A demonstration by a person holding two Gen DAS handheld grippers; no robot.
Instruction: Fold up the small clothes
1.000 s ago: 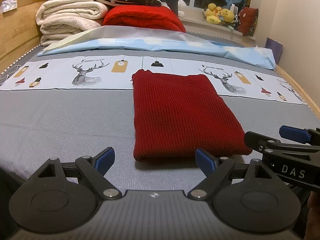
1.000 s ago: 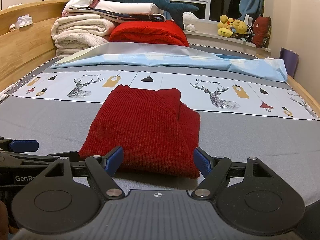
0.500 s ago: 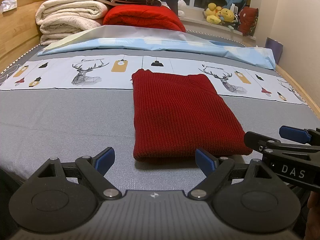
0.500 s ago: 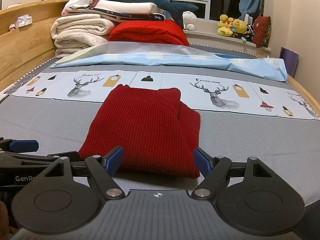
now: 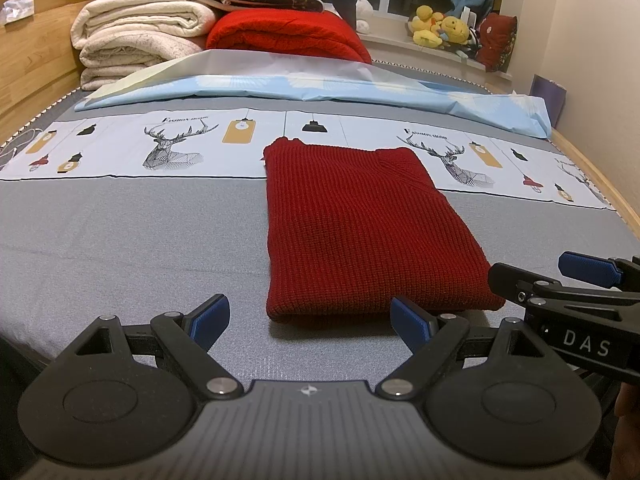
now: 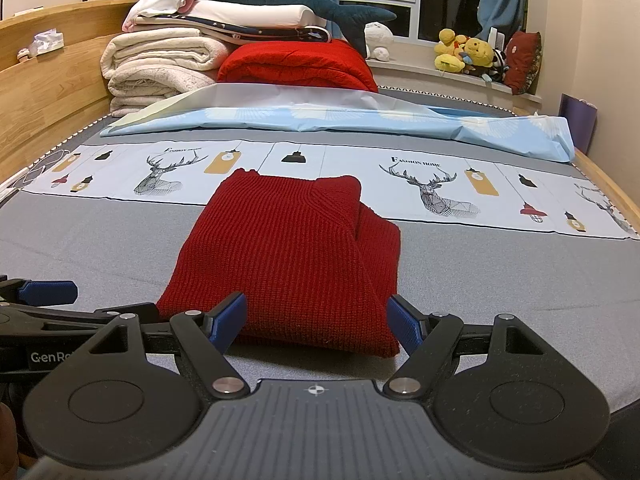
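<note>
Nothing has shifted since the earlier frames: both grippers and the garment sit exactly as they did a second ago.

A dark red knitted sweater [image 5: 360, 224] lies folded into a neat rectangle on the grey bed sheet [image 5: 132, 240], its far end reaching onto the pale printed strip with deer and lamp drawings [image 5: 172, 148]. From the right wrist view a second folded layer [image 6: 380, 240] shows along its edge at 3 o'clock.

At 6 o'clock from the sweater, the left gripper [image 5: 308, 322] hovers just short of the near hem with its blue pads wide apart and nothing between them; the hem's near left corner falls within the gap, the pads not touching it. The right gripper [image 6: 316, 322] is likewise spread open over the near right part of the hem, its blue pads on either side of the knit without pressing on it. Each gripper shows in the other's view, at 3 o'clock in the left wrist view [image 5: 560, 292] and at 9 o'clock in the right wrist view [image 6: 44, 300].

Beyond the sweater at 12 o'clock lies a light blue cover [image 5: 320, 88], then a stack of cream blankets [image 5: 140, 36] at 11 o'clock beside a red quilt [image 5: 288, 32]. Yellow plush toys [image 5: 440, 28] sit on the window sill at 1 o'clock. A wooden bed frame [image 5: 32, 64] runs along the side at 9 o'clock.
</note>
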